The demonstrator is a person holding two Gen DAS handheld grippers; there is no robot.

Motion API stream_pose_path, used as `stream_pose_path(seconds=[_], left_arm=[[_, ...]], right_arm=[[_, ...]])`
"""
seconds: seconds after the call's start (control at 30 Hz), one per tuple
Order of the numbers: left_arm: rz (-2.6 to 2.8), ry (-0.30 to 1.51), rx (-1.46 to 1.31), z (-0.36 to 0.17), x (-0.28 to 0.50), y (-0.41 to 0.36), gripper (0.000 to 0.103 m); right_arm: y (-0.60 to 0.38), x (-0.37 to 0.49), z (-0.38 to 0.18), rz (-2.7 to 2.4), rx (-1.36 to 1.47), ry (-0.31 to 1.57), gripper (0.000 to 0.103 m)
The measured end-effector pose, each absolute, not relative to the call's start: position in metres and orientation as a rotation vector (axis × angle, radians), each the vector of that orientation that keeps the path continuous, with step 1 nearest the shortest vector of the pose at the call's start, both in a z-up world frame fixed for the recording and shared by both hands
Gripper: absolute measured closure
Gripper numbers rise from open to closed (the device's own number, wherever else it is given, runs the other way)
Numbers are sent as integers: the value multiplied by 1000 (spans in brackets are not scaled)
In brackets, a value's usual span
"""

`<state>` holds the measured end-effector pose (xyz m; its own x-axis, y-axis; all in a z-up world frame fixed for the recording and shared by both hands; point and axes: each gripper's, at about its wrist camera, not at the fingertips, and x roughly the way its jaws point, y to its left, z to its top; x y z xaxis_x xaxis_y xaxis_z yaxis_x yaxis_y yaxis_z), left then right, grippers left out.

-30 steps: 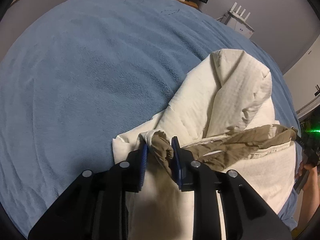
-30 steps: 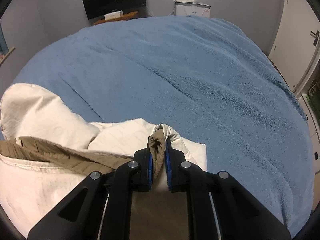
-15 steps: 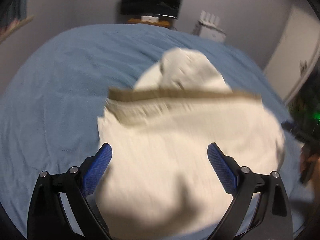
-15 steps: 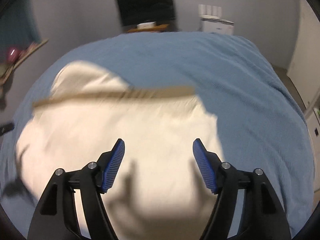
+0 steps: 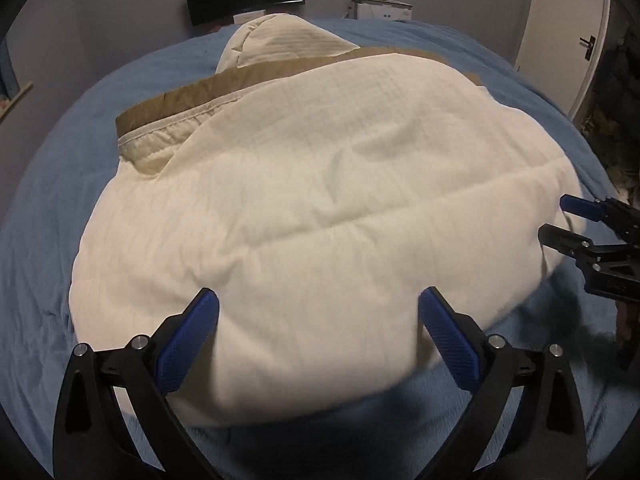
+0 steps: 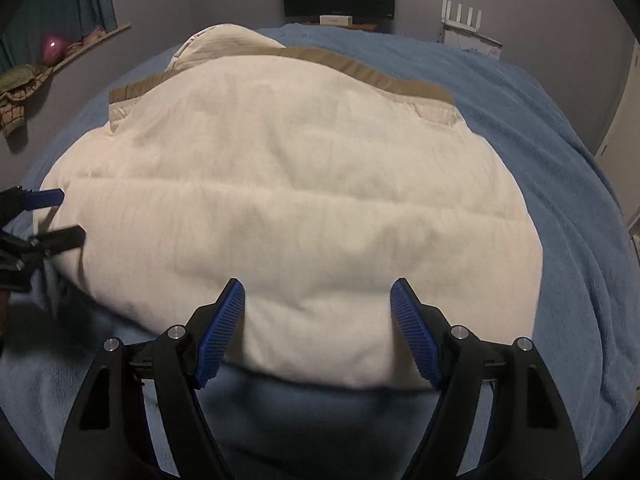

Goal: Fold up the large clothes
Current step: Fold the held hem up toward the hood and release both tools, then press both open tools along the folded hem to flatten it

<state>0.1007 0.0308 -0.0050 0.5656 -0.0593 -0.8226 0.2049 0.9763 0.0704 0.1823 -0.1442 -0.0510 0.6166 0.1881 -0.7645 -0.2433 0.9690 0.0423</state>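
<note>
A: Changed vs a sec ago? Tan hem was pinched in both; now let go. Left hand-held gripper (image 5: 318, 334) jaws apart & opening, nothing clamped. Right hand-held gripper (image 6: 318, 326) same: apart, opening, empty.

B: Garment?

A: Cream jacket (image 5: 320, 200) lying folded on blue bed (image 5: 60, 184), tan hem band (image 5: 192, 100) now at far edge, hood (image 5: 280, 40) poking out beyond. Both pulled back to near edge.

B: Meaning?

A: Fold laid, prob. one stage done. Next likely side fold or smoothing.

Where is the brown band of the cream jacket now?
In both wrist views, the brown band runs along the far edge of the cream jacket, below its hood, on the blue blanket.
</note>
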Motion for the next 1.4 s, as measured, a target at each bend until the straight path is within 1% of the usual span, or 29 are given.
stream_pose_path(seconds=[0.1, 0.23, 0.47, 0.63, 0.7, 0.77, 0.87, 1.03, 1.4], left_arm=[[-152, 940, 170, -6, 117, 27, 6], [-131, 966, 149, -6, 148, 25, 6], [-57, 1023, 66, -10, 231, 43, 6], [23, 1044, 81, -10, 272, 57, 6], [26, 1107, 32, -23, 288, 70, 5], [13, 1130, -7, -31, 296, 75, 5], [8, 1103, 14, -41, 300, 74, 5], [22, 1097, 40, -53, 305, 65, 5], [17, 1124, 40, -61, 314, 79, 5]], right_arm=[[-135, 197, -45, 244, -72, 853, 28], [-122, 236, -42, 238, -95, 859, 28], [-105, 301, -39, 207, -83, 870, 28], [-99, 349, -45, 205, -43, 927, 28], [-98, 361, -53, 200, -24, 965, 26], [-98, 370, -63, 201, -7, 1001, 22], [-99, 372, -76, 206, 6, 1006, 21], [-96, 377, -89, 193, -14, 1027, 20], [-80, 385, -98, 168, -39, 1047, 19]])
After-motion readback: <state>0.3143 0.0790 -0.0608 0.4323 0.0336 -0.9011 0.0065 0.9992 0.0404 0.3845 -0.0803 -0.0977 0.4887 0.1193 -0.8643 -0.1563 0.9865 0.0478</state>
